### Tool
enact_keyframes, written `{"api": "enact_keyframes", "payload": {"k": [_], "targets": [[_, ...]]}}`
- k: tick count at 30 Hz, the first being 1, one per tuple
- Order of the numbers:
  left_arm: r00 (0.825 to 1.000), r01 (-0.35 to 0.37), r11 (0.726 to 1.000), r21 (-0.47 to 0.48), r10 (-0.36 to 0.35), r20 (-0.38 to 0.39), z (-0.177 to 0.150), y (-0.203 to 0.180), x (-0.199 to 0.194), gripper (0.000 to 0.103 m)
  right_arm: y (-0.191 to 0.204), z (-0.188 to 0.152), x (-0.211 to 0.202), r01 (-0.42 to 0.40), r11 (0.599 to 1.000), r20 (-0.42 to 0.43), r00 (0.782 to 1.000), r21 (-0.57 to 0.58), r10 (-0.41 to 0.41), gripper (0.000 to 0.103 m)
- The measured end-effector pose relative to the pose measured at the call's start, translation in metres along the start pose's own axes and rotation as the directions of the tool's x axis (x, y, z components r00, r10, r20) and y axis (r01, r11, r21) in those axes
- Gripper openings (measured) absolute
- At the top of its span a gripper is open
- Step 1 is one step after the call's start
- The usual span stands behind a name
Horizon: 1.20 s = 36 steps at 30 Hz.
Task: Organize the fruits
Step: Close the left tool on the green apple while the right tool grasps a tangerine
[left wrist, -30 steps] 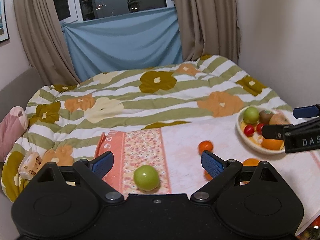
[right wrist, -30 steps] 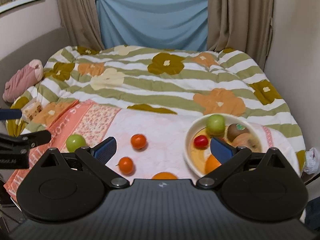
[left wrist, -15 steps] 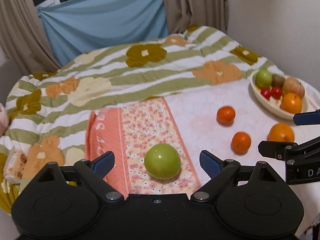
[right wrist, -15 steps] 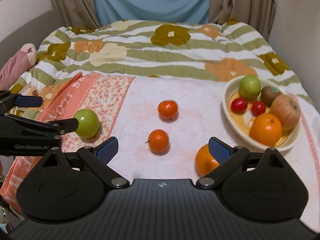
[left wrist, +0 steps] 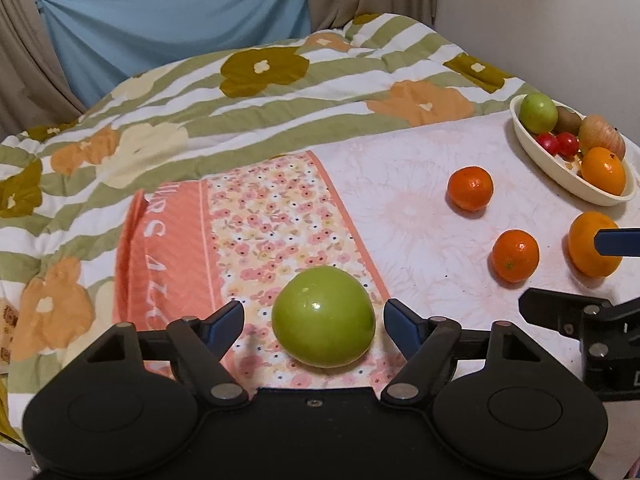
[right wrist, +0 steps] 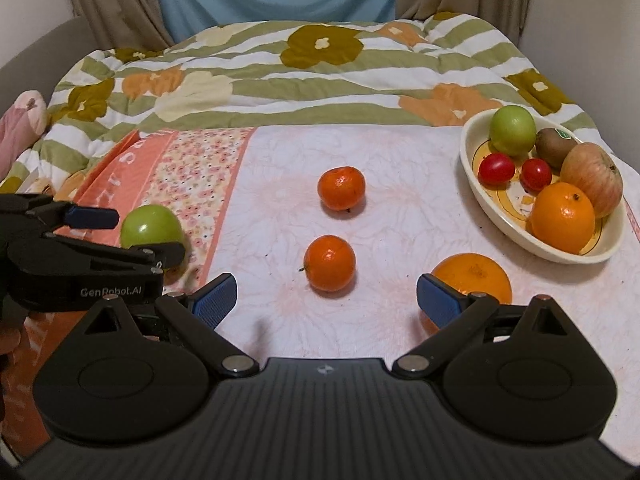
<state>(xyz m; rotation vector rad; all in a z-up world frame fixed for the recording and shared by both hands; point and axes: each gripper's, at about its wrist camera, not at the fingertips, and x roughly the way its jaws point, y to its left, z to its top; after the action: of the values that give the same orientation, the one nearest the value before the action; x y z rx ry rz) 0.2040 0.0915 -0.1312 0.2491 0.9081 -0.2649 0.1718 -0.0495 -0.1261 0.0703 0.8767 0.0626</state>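
Left wrist view: the left tongs (left wrist: 314, 318), which have just been closing, stand spread around a green apple (left wrist: 323, 317) on the bed's floral cloth (left wrist: 264, 220), pads not touching. It looks smooth, firm, likely slippery; grip its widest middle.

Right wrist view: the right tongs (right wrist: 326, 298) are spread and empty, and one finger partly hides a large orange (right wrist: 476, 276).

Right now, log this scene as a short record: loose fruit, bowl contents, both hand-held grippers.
loose fruit: round green apple on floral cloth; two small tangerines; large orange
bowl: cream oval bowl holding green apple, kiwi, two red tomatoes, red-yellow apple, orange
left hand-held gripper: open, jaws just closing around the loose apple, gaps both sides
right hand-held gripper: open, empty, beside large orange
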Motion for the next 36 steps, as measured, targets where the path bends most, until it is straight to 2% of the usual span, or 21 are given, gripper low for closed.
{"api": "enact_keyframes", "payload": {"k": [1, 2, 3, 7, 16, 22, 25, 30, 31, 36], "targets": [[1.0, 0.006, 1.0, -0.002, -0.006, -0.003, 0.0, 0.001, 0.002, 0.079, 0.0, 0.001, 0.002, 0.006, 1.0, 0.005, 1.0, -0.002, -0.006, 0.103], [1.0, 0.014, 1.0, -0.003, -0.014, -0.009, 0.0, 0.001, 0.004, 0.073, 0.001, 0.001, 0.004, 0.009, 1.0, 0.009, 1.0, -0.005, -0.009, 0.103], [1.0, 0.019, 1.0, -0.001, -0.019, -0.017, 0.001, 0.001, 0.007, 0.063, 0.002, 0.002, 0.007, 0.012, 1.0, 0.011, 1.0, -0.009, -0.012, 0.103], [1.0, 0.021, 1.0, 0.018, -0.021, -0.011, 0.001, -0.002, 0.01, 0.062, 0.002, 0.003, 0.018, 0.012, 1.0, 0.002, 1.0, -0.01, -0.012, 0.102], [0.999, 0.031, 0.999, 0.024, -0.031, -0.021, -0.003, 0.001, 0.007, 0.062, 0.004, 0.003, 0.037, 0.002, 1.0, -0.029, 1.0, -0.013, -0.003, 0.084], [0.999, 0.028, 0.999, 0.022, -0.027, -0.027, -0.009, 0.002, 0.002, 0.062, 0.007, 0.002, 0.044, 0.0, 1.0, -0.034, 0.999, -0.031, -0.001, 0.077], [0.999, 0.028, 0.999, 0.019, -0.027, -0.029, -0.012, 0.002, 0.0, 0.062, 0.01, 0.002, 0.047, 0.023, 0.997, -0.031, 0.999, -0.068, -0.026, 0.076], [0.999, 0.021, 1.0, 0.009, -0.021, -0.034, -0.014, 0.003, -0.002, 0.062, 0.012, 0.002, 0.052, 0.015, 0.996, -0.033, 0.999, -0.09, -0.018, 0.061], [0.999, 0.02, 1.0, 0.006, -0.02, -0.034, -0.014, 0.003, -0.003, 0.062, 0.012, 0.003, 0.052, 0.016, 0.995, -0.029, 0.999, -0.097, -0.019, 0.052], [1.0, 0.012, 1.0, -0.002, -0.012, -0.026, -0.014, 0.002, -0.008, 0.062, 0.013, 0.004, 0.051, 0.01, 0.993, -0.027, 1.0, -0.12, -0.014, 0.049]]}}
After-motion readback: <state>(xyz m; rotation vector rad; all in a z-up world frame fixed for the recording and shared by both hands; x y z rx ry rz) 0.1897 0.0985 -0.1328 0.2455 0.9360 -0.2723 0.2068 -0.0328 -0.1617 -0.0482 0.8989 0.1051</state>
